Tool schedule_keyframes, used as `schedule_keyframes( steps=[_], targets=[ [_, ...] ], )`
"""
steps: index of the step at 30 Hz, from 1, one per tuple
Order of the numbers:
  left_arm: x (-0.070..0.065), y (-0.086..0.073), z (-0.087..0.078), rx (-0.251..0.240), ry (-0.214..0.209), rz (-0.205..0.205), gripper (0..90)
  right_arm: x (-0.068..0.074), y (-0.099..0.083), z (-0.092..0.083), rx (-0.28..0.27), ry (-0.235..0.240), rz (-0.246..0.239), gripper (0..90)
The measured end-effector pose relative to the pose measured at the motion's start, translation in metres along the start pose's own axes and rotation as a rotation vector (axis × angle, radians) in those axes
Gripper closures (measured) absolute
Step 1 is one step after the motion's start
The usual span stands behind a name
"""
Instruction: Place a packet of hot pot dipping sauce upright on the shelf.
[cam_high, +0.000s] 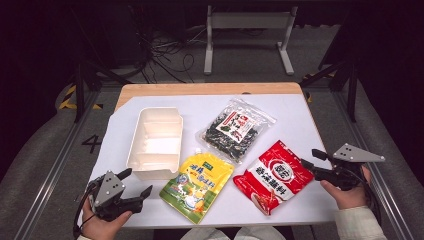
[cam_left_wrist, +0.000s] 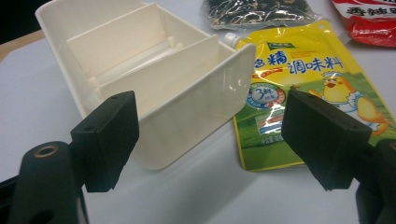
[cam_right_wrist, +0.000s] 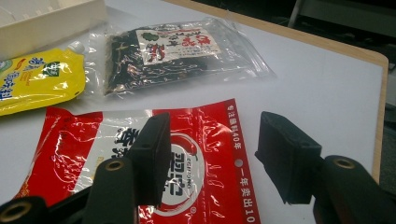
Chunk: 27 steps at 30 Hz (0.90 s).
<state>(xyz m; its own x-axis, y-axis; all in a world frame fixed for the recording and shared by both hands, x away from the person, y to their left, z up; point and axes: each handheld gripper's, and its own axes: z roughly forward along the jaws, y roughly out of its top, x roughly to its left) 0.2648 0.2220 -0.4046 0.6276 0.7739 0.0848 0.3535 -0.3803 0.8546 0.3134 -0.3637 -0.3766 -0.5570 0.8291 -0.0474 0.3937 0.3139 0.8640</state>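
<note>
1. Right gripper (cam_high: 312, 159): jaws spread, empty, at the right-hand edge of the red-and-white plastic snack pouch (cam_high: 273, 175), which lies flat on the white table sheet (cam_high: 300, 125), its long axis slanting away leftward.
2. Left gripper (cam_high: 136, 183): jaws spread, empty, facing the cream divided plastic box (cam_high: 155, 142); farther from the pouch.

The red packet (cam_high: 272, 176) — a glossy red-and-white pouch with a round red logo and white lettering — lies flat on the white tabletop (cam_high: 300, 120), slanted, its top edge with a small punched hole toward the right claw (cam_high: 308, 159), which hangs open just off that edge. The cream divided box (cam_high: 155, 142) — a shallow rectangular tray with inner partitions, empty — stands upright at the left, its near wall facing the open left claw (cam_high: 136, 182).
</note>
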Motion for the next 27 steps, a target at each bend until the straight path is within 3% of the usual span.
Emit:
schedule_keyframes(
  steps=[10,22,27],
  targets=[
    [-0.003,0.001,0.001,0.001,-0.012,0.003,20.3,-0.004,-0.002,-0.004,0.010,0.007,0.022,43.2],
    [-0.005,0.002,0.004,0.005,-0.043,0.020,20.8,-0.012,-0.011,0.008,0.144,0.041,0.113,42.4],
    [-0.005,0.002,0.004,0.008,-0.041,0.019,20.8,-0.015,-0.015,0.015,0.194,0.029,0.139,42.2]
  ],
)
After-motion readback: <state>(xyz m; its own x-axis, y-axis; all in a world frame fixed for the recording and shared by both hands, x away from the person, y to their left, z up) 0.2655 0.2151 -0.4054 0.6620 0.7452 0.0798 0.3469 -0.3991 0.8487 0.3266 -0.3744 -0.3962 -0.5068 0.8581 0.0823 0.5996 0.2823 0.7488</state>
